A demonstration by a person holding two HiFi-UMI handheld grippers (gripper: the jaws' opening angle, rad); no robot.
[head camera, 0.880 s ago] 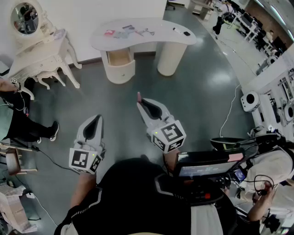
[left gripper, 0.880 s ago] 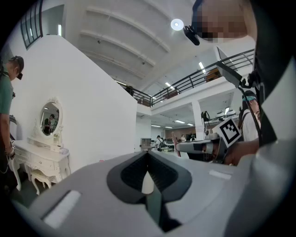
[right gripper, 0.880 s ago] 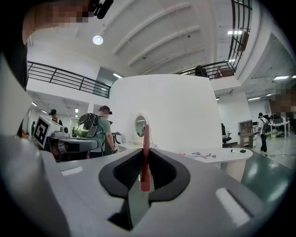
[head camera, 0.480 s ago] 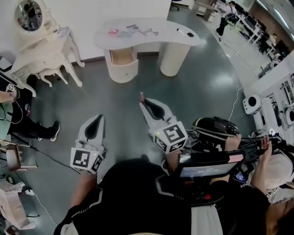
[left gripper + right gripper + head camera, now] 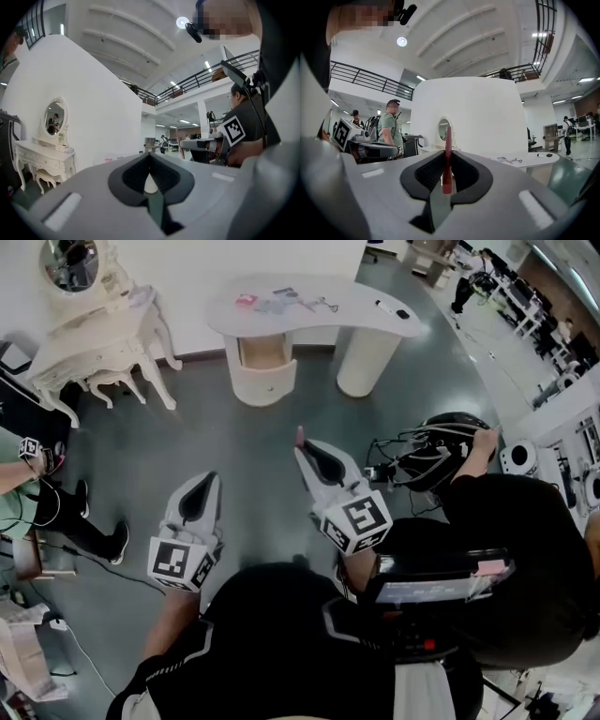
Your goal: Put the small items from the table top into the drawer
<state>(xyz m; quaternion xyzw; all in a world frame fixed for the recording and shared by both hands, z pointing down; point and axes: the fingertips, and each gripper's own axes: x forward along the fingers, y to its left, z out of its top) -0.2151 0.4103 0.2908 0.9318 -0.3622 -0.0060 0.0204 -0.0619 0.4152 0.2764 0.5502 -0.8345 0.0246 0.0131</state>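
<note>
**Head view:** the left gripper [image 5: 208, 480] and right gripper [image 5: 302, 444] point level toward the white table [image 5: 361, 317], which is well apart across the floor. The small items [image 5: 281, 304] lie on its top, above the open drawer [image 5: 262, 351].

**Left gripper view:** the 2 jaws meet with nothing between them, probably kept free for a later pick.

**Right gripper view:** the jaws stand narrow, clamped on 1 thin red stick [image 5: 447, 159] held upright. This is judged to be a carry grip, firm enough for walking. Delivery to the drawer is not yet done.
</note>
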